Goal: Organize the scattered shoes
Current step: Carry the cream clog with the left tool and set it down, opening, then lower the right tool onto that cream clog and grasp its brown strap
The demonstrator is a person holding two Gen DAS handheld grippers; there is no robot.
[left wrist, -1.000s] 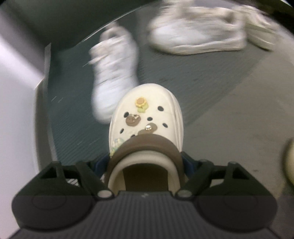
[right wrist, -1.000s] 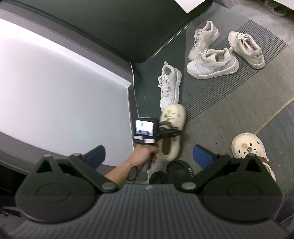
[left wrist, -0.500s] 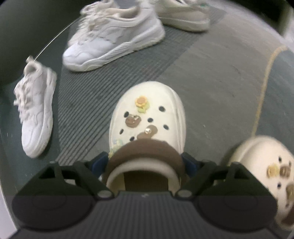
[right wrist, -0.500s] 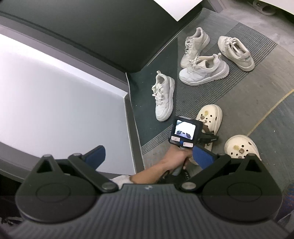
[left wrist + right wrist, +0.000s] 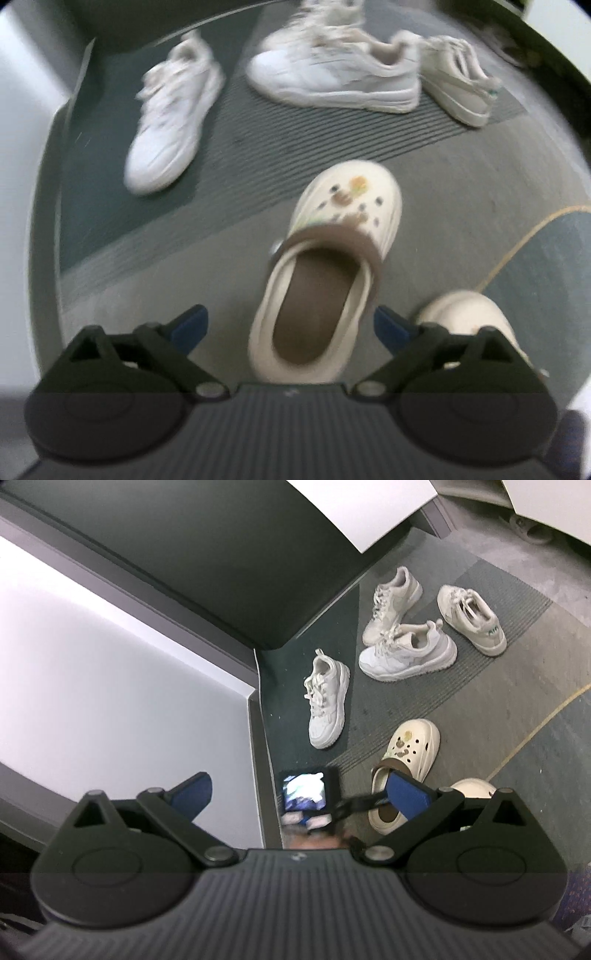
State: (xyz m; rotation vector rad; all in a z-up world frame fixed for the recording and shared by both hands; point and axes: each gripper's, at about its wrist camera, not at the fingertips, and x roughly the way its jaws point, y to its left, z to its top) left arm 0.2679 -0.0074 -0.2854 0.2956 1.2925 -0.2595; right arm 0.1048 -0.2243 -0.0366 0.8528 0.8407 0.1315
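Your left gripper (image 5: 291,325) is standing wide open with nothing between its fingers, and the clog (image 5: 325,280) is lying on the floor (image 5: 461,177) straight ahead of it, heel toward you and toe pointing away. Its long axis is running almost along the gripper's own line, leaning a little to the right at the toe, so the heel rim is sitting just between and beyond the 2 blue fingertips. A 2nd clog (image 5: 469,317) is resting just beside it on your right, toe pointing roughly the same way, so the 2 are lying as a near pair.

Your right gripper (image 5: 299,794) is also spread open and holding nothing, hanging well above the floor and farther from the shoes than your left.

The 4 sneakers are lying beyond the clogs on the ribbed mat (image 5: 258,147): 1 sneaker (image 5: 173,122) alone toward the wall on the left, 3 sneakers (image 5: 354,74) bunched at mixed angles. Judged from here, your left gripper is the nearer one to the lone sneaker.
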